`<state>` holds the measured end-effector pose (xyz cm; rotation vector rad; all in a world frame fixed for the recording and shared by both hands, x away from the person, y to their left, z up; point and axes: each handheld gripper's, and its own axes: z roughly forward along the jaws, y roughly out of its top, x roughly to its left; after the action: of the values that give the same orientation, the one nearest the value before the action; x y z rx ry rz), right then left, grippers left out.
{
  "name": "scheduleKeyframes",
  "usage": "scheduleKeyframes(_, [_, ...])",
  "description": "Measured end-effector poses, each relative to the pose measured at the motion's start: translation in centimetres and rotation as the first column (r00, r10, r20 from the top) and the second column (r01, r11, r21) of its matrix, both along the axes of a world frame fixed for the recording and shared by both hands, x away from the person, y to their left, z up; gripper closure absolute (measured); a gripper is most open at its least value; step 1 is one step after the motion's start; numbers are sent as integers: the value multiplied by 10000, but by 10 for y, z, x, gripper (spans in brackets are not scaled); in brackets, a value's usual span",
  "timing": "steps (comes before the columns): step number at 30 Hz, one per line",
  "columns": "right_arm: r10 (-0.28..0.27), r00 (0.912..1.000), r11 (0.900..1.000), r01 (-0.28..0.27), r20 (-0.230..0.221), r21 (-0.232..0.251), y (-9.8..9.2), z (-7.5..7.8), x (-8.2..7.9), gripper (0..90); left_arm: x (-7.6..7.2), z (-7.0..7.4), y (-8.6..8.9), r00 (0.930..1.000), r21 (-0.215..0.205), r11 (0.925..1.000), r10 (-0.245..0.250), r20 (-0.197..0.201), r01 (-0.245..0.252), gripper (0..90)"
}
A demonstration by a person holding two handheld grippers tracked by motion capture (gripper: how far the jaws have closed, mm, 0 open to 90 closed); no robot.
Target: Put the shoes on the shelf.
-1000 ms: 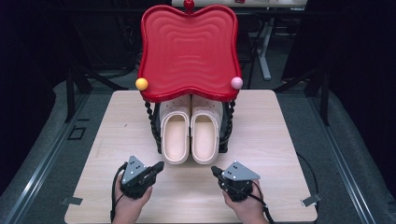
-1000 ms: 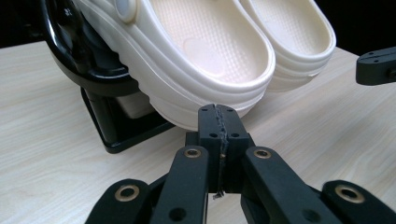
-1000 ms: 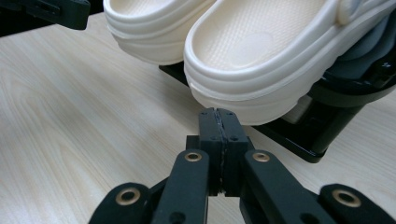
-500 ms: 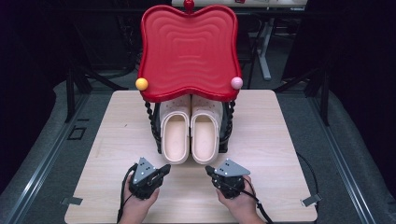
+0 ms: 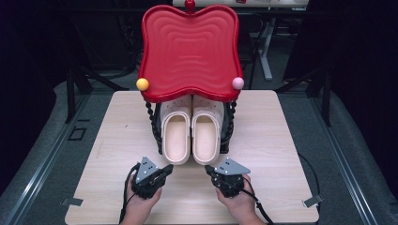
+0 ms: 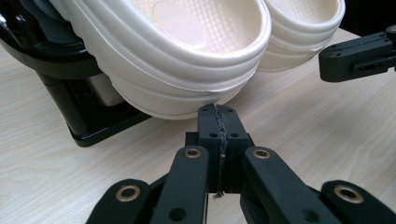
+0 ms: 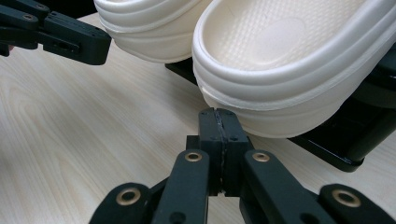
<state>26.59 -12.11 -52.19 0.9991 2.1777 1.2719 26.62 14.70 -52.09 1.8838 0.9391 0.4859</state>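
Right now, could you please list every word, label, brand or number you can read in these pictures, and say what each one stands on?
None can be read: the cream clogs, the red tray above them, the black rack, the wooden table and both grippers bear no legible text, brand or number in any view.

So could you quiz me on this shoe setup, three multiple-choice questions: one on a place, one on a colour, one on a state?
1. Where do the cream clogs sit?
A. under the red tray
B. on the floor
C. on top of the tray

2. What colour is the ball at the tray's left corner?
A. green
B. yellow
C. blue

3. How do the left gripper jaws stand?
A. wide open
B. shut on a clog
C. shut, empty

Answers: 1 A, their toes hide under the tray; 2 B, it is yellow; 3 C, pads meet with nothing between.
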Motion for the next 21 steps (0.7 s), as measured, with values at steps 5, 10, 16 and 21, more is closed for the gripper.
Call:
scheduleKeyframes(5, [-7, 10000, 9999, 6, 61, 145, -1, 4, -1, 900, 0, 1, 0, 10000, -19, 10000, -2, -12, 2, 900])
scheduleKeyframes(10, [-39, 9999, 9998, 37, 136, 178, -2, 7, -1, 900, -2, 4, 2, 10000, -50, 10000, 49, 38, -49, 900])
scheduleKeyframes(16, [-46, 9999, 9998, 43, 156, 199, -3, 10, -2, 900, -3, 9, 4, 9998, -182, 9997, 145, 126, -143, 900])
scheduleKeyframes(21, [-48, 9999, 9998, 45, 161, 179, -3, 12, -2, 900, -3, 12, 5, 9998, -194, 9997, 167, 143, -164, 900])
